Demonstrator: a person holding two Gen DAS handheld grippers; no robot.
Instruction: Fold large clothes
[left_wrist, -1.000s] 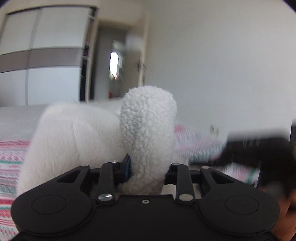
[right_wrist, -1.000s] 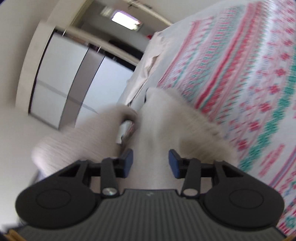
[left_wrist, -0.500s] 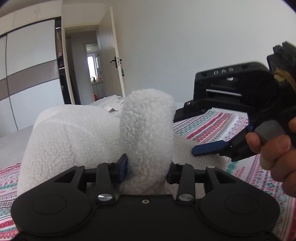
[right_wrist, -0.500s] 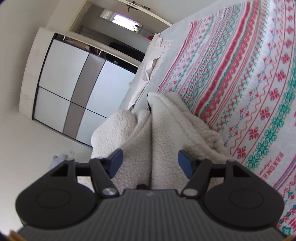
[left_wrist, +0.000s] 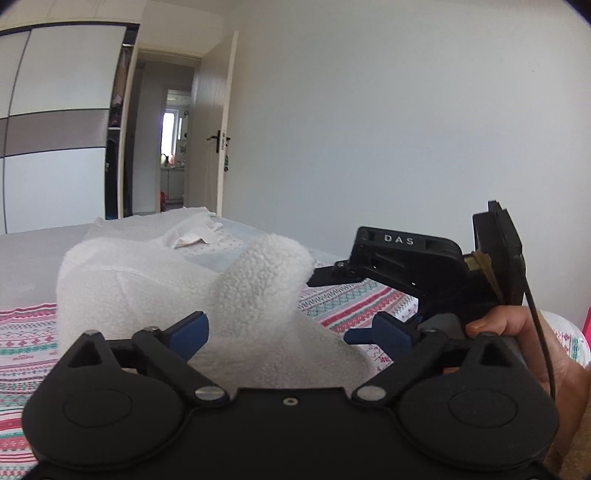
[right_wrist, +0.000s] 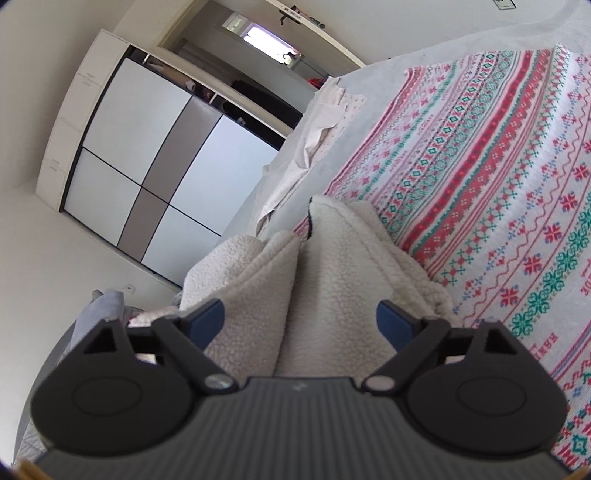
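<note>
A white fleece garment (left_wrist: 177, 291) lies bunched on a bed spread with a red-and-green patterned blanket (right_wrist: 498, 192), directly ahead of both tools and between their blue-padded fingers. The left tool (left_wrist: 291, 332) stands wide open, its pads clear on either side of an upright roll of fleece, gripping nothing. The right tool (right_wrist: 303, 319) is equally wide open and holds nothing; in its own view two thick layers of fleece run away from it, a deep crease between them marking the bundle's long axis, which points from the tool toward the far edge of the blanket. In the left view the right tool (left_wrist: 402, 273), held in the person's right hand (left_wrist: 517, 332), sits just beside the bundle on its right flank. Neither tool seems clearly the nearer; both sit at the near end of the fleece. The next grasp likely turns on that crease: whichever tool closes must take a layer at this near end. A pale sheet (right_wrist: 317, 125) lies crumpled farther up the bed.
</note>
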